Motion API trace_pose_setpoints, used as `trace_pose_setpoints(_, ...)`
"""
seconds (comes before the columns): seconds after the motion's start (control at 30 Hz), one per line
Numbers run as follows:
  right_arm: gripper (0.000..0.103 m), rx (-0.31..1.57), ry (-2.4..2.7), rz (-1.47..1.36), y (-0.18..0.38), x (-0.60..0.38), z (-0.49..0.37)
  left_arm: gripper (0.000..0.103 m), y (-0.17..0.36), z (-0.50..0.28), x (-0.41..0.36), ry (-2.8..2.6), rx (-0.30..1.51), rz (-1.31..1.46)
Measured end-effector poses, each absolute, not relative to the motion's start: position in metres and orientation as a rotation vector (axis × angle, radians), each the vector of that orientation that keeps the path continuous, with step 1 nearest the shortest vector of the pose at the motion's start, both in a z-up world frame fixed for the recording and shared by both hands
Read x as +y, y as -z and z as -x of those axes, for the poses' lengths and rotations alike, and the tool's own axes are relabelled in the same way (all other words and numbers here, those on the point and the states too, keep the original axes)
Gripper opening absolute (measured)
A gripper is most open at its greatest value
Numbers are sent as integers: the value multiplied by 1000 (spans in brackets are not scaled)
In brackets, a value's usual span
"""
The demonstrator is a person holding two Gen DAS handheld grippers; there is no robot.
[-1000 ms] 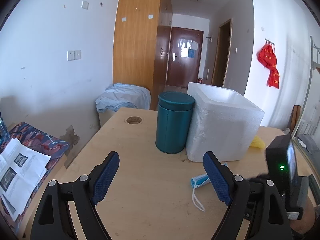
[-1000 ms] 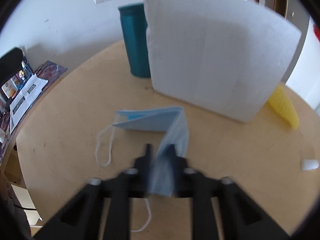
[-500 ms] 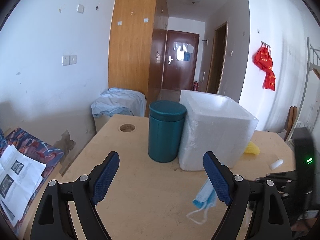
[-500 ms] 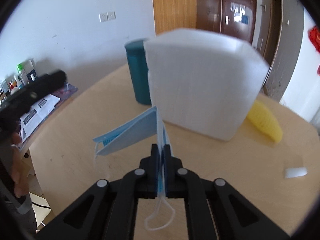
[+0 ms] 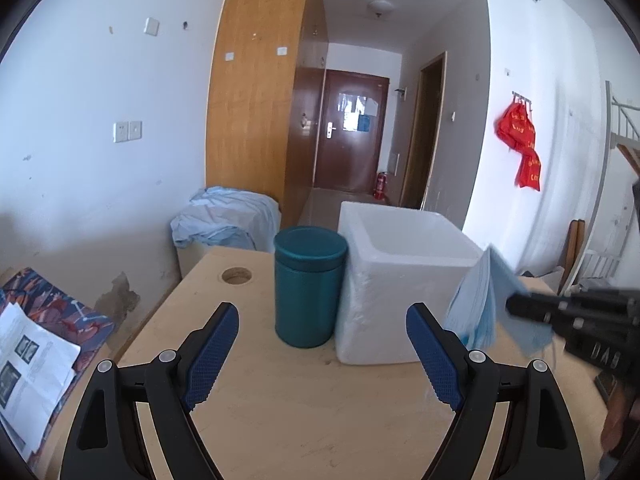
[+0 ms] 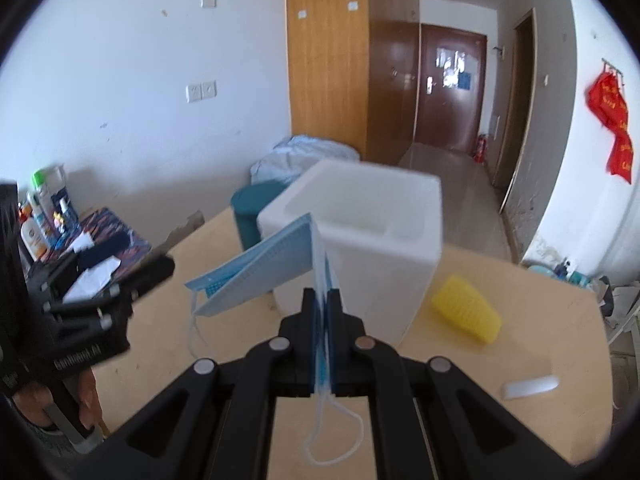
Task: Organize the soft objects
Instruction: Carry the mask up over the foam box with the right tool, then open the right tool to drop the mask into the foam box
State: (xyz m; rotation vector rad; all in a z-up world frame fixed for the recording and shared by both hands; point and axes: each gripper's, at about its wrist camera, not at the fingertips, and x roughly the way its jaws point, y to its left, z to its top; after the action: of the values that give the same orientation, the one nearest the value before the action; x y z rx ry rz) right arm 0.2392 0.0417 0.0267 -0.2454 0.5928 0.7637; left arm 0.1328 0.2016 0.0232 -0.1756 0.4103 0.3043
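Left wrist view: the left gripper hangs wide open over the bench — facing the teal canister and white foam box.

Right wrist view: the right gripper pinches a blue face mask, lifted just before the box's rim — a yellow sponge lies nearby.

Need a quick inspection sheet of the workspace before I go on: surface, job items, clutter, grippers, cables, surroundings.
Surface: wooden table, round hole near its far edge.
Job's things: blue face mask lifted off the table; open white foam box; yellow mesh item lying beside the box.
Clutter: teal canister touching the box; small white object.
Grippers: right gripper shut on the mask; left gripper open, holding nothing.
Cables: nothing seen.
Surroundings: bottles and papers at left; door behind.
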Motion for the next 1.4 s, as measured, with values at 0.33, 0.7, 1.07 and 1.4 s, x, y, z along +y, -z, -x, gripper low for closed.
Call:
trace_pose_setpoints(0.33,7,526,-738,203,-53,44,-281,86,-31,-162,203,-288,411,168)
trace_pose_setpoints(0.7,7,606,-746,196,-25,74,-348,86,-22,-188,215,-301,434,181)
trace_pose_setpoints(1.07,46,590,-722,196,-32,62,-338,86,-18,-189,213,-295,437,175)
trace_pose_setpoints(1.4,48,574,-699,181,-40,46,-336,86,-21,-186,201,-273,433,170)
